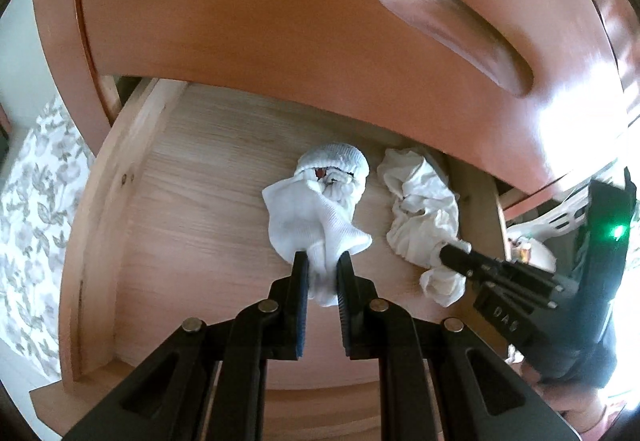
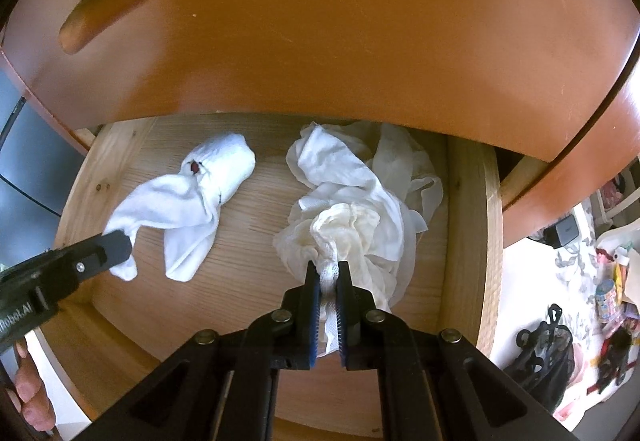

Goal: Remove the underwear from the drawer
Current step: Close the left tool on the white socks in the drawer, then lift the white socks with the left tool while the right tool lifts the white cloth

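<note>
While both show garments, only right shows clutter (image 2: 592, 305).

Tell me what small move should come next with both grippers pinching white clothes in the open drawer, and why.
Probably lift both straight up. The left gripper is shut on the white socks and the right gripper on the cream underwear, yet most of each bundle seems to lie on the drawer floor, beneath the drawer front above.

- Left wrist view looks steeply down along its fingers, close above the open drawer (image 1: 120, 177).
- Right wrist view does likewise from the drawer's right side.
- Both share the drawer floor.
</note>
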`<state>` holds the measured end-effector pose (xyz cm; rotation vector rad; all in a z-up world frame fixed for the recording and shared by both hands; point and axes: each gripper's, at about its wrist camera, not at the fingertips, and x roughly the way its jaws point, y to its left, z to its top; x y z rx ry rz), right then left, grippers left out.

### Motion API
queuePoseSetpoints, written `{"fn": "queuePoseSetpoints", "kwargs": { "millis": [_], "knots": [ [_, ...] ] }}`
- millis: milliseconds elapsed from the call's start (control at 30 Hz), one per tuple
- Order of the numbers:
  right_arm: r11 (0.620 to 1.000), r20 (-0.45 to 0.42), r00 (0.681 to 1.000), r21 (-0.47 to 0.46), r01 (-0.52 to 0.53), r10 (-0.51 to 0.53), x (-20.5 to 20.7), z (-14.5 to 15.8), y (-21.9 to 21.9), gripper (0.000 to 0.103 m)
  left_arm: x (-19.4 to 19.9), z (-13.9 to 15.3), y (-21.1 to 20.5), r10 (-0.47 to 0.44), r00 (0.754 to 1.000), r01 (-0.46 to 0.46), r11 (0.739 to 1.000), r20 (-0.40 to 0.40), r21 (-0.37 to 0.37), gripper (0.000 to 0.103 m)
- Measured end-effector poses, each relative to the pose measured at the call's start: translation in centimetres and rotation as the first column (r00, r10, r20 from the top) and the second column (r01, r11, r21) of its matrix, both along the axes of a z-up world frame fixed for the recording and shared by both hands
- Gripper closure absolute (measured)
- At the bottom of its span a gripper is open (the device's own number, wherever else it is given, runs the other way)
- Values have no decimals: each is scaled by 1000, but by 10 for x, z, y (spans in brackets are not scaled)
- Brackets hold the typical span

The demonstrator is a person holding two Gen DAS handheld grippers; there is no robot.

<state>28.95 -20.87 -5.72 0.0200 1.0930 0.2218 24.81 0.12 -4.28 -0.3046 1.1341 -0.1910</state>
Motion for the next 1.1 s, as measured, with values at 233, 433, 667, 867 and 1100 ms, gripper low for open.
{"fn": "queuePoseSetpoints", "kwargs": {
  "millis": [233,433,667,867,1100],
  "knots": [
    [999,45,999,29,-14,12,-7,7,-3,96,-10,-3,-7,-23,999,22,999,27,41,89],
    [999,78,997,35,-13,10,-13,14,-4,96,-16,-3,-13,-36,998,33,998,51,55,89],
    [995,102,995,99,9,-19,-26,20,-17,96,-23,8,-19,-43,992,34,996,114,83,89],
    [989,144,989,150,17,-39,-43,35,-29,96,-30,24,-23,-53,985,39,996,163,86,89],
    [992,217,976,123,-4,-23,-60,72,-34,96,-38,41,-24,-59,977,42,996,207,84,89]
  ]
}}
